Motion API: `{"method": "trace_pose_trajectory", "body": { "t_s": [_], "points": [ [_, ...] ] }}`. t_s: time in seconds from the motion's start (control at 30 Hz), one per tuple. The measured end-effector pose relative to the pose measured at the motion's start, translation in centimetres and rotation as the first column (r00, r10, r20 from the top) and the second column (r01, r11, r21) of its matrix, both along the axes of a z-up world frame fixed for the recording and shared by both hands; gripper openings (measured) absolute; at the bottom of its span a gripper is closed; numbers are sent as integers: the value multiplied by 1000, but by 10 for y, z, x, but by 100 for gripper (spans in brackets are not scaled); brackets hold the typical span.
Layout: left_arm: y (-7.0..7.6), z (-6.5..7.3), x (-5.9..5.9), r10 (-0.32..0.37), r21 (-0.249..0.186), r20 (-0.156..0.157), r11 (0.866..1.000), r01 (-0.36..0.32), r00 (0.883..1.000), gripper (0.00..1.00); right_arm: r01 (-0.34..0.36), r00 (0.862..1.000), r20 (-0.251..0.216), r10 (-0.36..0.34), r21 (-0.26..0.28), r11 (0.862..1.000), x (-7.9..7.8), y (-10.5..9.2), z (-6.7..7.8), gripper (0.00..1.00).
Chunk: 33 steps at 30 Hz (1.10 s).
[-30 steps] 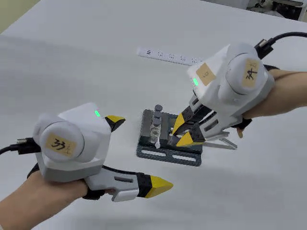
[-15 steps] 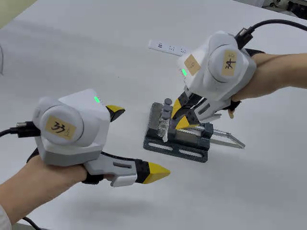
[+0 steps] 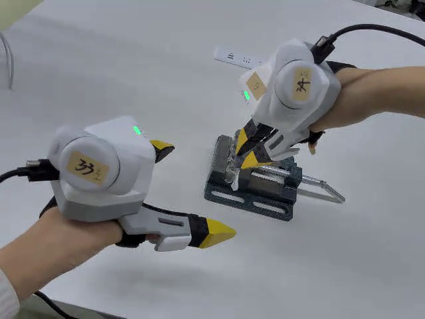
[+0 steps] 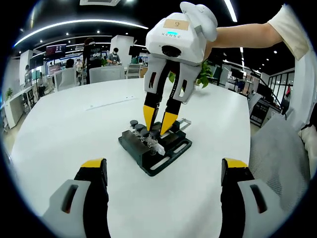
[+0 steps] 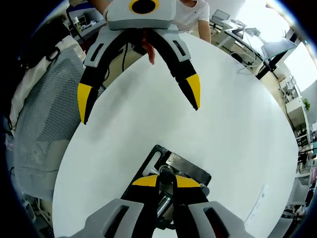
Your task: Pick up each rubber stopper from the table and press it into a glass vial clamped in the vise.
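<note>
At the left of the head view, the left gripper hovers above the white bench, held by a hand. Its fingers are spread wide with nothing between them. Its own view shows the same, the two yellow-tipped fingers far apart and pointing toward the vise from well short of it.

Toward the middle, the black vise stands on the bench. A row of glass vials is clamped upright in it, and the dark stoppers I can make out sit on top of vials. One clear vial at the near end of the row looks bare, though it is small and hard to read. Behind the vise, well apart, a white power strip lies flat.

Directly over the vise, the right gripper points down at the vial row, its tips just above the clamp. Its fingers are narrow, with a dark stopper in the slim gap between the yellow tips. I cannot tell whether they pinch it or only flank it. The left gripper shows across the bench at the top of the right gripper view.

Farthest right, the vise's metal handle sticks out sideways over the bench.
</note>
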<state>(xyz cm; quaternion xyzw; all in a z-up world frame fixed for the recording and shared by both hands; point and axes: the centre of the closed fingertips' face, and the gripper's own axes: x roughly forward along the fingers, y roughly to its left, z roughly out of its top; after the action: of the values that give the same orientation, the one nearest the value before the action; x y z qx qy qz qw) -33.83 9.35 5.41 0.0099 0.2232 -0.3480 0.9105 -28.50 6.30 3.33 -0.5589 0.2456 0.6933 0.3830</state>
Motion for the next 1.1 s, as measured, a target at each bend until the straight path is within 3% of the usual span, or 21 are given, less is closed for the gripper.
{"method": "trace_pose_trajectory", "body": {
  "t_s": [1.1],
  "points": [
    [1, -4, -6, 6, -21, -23, 1000, -6, 1000, 94, -11, 1000, 5, 11, -29, 1000, -1, 3, -4, 5]
  ]
}}
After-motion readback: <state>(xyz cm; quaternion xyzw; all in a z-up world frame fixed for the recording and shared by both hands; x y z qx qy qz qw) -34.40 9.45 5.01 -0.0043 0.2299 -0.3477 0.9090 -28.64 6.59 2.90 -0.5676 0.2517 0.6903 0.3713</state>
